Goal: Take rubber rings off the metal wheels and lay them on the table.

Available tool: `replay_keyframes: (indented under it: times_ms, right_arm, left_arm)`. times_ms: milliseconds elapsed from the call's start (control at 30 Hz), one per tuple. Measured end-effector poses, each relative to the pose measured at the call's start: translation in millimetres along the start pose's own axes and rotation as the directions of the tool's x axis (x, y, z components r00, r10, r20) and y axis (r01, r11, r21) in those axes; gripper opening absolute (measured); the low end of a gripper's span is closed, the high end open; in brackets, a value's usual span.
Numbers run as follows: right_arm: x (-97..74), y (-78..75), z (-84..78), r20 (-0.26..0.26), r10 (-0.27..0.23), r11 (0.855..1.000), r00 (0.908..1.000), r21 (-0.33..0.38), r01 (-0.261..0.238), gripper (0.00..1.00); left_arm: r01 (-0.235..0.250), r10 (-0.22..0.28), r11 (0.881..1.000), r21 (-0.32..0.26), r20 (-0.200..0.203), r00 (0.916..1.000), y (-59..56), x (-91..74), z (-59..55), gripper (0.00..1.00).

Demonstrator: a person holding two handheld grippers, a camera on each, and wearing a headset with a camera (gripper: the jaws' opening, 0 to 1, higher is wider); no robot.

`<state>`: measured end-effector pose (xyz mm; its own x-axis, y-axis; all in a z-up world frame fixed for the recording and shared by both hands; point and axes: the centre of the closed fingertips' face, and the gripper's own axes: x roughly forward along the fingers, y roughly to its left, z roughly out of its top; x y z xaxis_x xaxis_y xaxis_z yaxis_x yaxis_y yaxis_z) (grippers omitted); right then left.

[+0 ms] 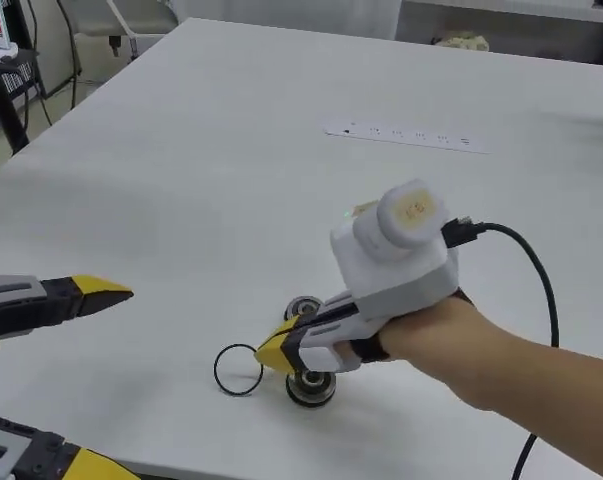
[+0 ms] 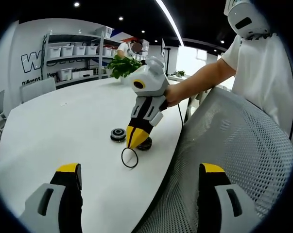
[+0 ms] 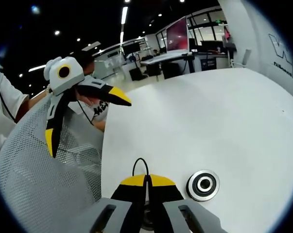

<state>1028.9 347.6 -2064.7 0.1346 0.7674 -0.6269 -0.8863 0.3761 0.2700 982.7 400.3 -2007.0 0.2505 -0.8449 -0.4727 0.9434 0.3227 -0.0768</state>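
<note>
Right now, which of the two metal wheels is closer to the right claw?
The wheel at the near edge of the table, partly under the right claw, beside the black rubber ring. The other wheel sits clear, farther in.

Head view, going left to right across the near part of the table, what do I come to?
left gripper → rubber ring → right gripper → black cable
</note>
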Motion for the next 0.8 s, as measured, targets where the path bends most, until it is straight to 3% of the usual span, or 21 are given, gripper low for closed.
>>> replay_keyframes:
  times_ms: [400,800]
  right_arm:
    - [-7.3,-11.5,-1.9,0.002,-0.053,0.999,0.9986,-0.008,0.053,0.05]
    - [-45.4,-10.0,-5.2,0.058,-0.075,0.997,0.9954,-0.002,0.076,0.09]
  left_arm:
    - [-0.003,0.003,1.000,0.002,-0.001,1.0000,-0.4,-0.4,0.2,0.97]
    - [0.020,-0.020,1.000,0.013,-0.009,0.9998,-2.3,-0.2,0.6,0.99]
